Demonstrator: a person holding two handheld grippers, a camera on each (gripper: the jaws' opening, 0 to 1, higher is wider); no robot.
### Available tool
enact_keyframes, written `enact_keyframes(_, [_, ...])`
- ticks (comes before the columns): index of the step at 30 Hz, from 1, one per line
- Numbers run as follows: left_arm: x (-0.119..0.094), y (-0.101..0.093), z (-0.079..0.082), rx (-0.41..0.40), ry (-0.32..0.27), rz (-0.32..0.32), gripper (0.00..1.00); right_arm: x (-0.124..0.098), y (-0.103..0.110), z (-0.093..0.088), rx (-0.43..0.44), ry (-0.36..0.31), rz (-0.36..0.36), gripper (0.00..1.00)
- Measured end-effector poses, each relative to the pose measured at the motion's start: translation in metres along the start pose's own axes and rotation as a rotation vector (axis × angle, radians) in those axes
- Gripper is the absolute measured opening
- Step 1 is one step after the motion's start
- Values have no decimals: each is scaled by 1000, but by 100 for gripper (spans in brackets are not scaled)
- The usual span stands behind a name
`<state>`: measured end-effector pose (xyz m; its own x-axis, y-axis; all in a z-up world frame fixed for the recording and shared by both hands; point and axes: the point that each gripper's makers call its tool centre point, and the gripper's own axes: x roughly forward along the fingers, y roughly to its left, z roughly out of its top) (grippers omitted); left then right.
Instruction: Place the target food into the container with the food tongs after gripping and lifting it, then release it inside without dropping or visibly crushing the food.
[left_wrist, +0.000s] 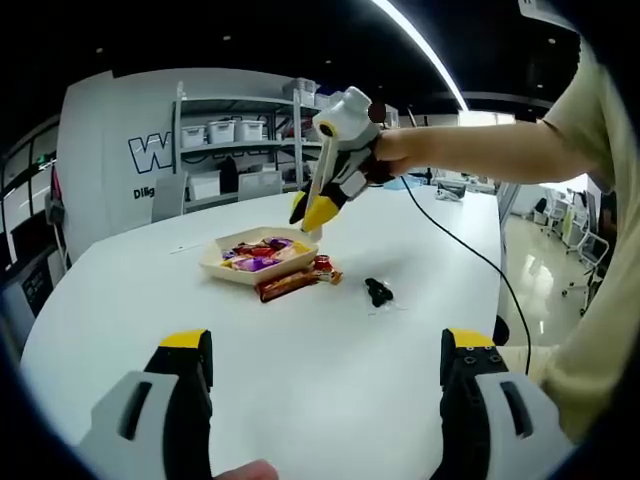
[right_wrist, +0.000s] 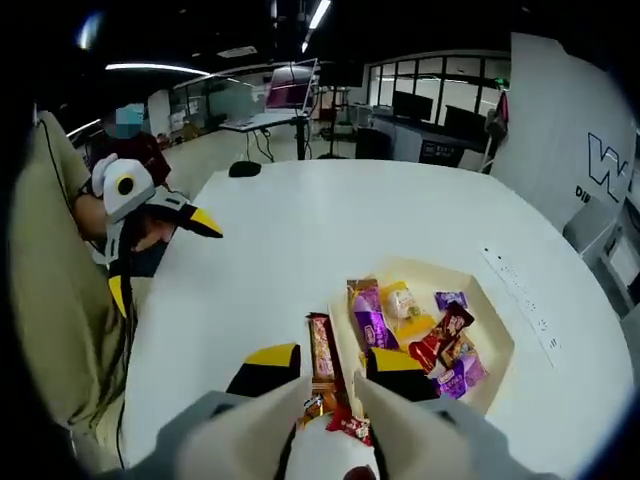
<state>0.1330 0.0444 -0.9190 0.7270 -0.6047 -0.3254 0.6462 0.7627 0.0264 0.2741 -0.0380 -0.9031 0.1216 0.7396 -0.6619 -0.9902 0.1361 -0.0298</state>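
A cream tray (left_wrist: 215, 262) (right_wrist: 500, 330) on the white table holds several coloured snack packets. A brown snack bar (left_wrist: 288, 286) (right_wrist: 321, 350) and a small red packet (left_wrist: 322, 267) (right_wrist: 346, 426) lie on the table just outside the tray's rim. My right gripper (left_wrist: 312, 210) (right_wrist: 332, 362) is shut on cream food tongs (left_wrist: 317, 175) (right_wrist: 250, 420). It hovers over the tray's edge, and the tongs' arms are spread on either side of the bar and red packet. My left gripper (left_wrist: 328, 345) (right_wrist: 150, 240) is open and holds nothing, well back from the tray.
A small black object (left_wrist: 377, 292) lies on the table right of the snacks. A black cable (left_wrist: 470, 250) runs from the right gripper across the table. A person's arm and beige sleeve (left_wrist: 590, 120) are at the right. Shelves (left_wrist: 240, 150) stand beyond the table.
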Motion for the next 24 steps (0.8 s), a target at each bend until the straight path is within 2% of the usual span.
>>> enact_keyframes(6, [1, -1, -1, -2, 3, -2, 92, -1, 26, 3, -104, -43, 100, 21])
enact_keyframes(11, [3, -2, -1, -3, 3, -6, 92, -1, 46, 1, -173, -40, 178, 21])
enact_keyframes(24, [4, -4, -2, -5, 4, -10, 92, -5, 75, -5, -287, -51, 279, 22])
